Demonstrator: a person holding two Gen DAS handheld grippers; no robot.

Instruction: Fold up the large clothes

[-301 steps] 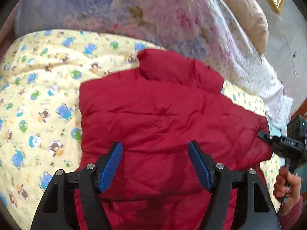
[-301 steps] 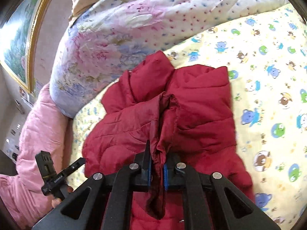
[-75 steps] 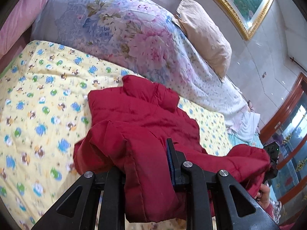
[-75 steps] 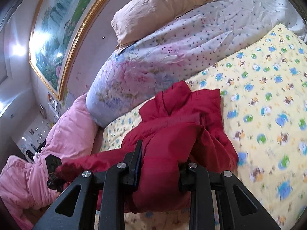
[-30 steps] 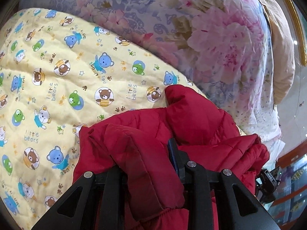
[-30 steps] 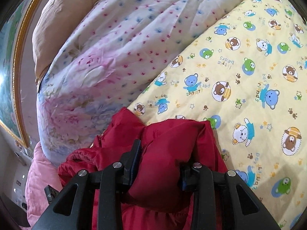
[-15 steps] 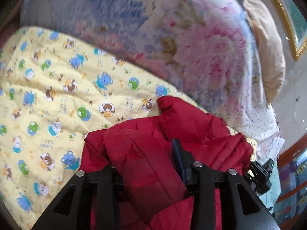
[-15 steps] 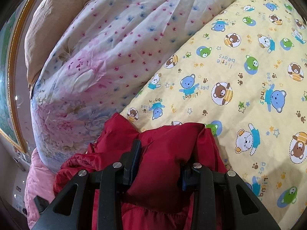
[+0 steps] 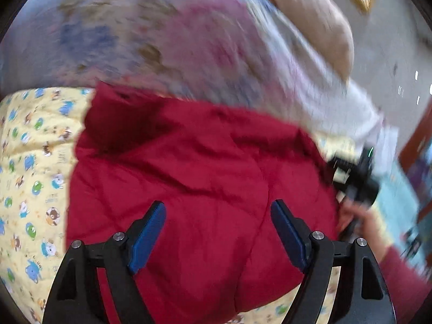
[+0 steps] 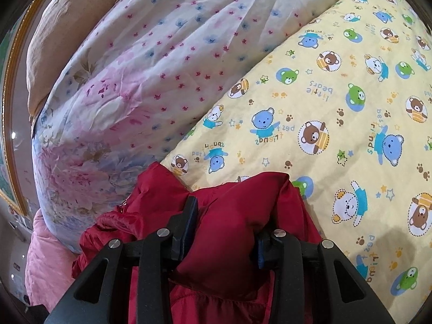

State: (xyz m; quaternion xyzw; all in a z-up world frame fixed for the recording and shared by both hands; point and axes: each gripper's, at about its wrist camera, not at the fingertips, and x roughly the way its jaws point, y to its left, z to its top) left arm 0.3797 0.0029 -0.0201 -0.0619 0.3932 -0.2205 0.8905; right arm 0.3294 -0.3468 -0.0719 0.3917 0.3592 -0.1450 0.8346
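On bear-print quilt [image 9: 32,178], red jacket [image 9: 194,178] collar toward floral duvet [image 10: 140,75] (blurred), left gripper [image 9: 218,229] opening, empty, right gripper [image 10: 224,229] clamping jacket.

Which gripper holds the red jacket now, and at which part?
The right gripper pinches a thick fold of the red jacket at its edge; the left gripper, jaws opening, holds nothing.

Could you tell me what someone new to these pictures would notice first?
A red jacket lies bunched on a yellow bear-print sheet, below a big flowered quilt. The right gripper clamps a thick fold of it, while the left gripper is opening above it, nothing pinched.
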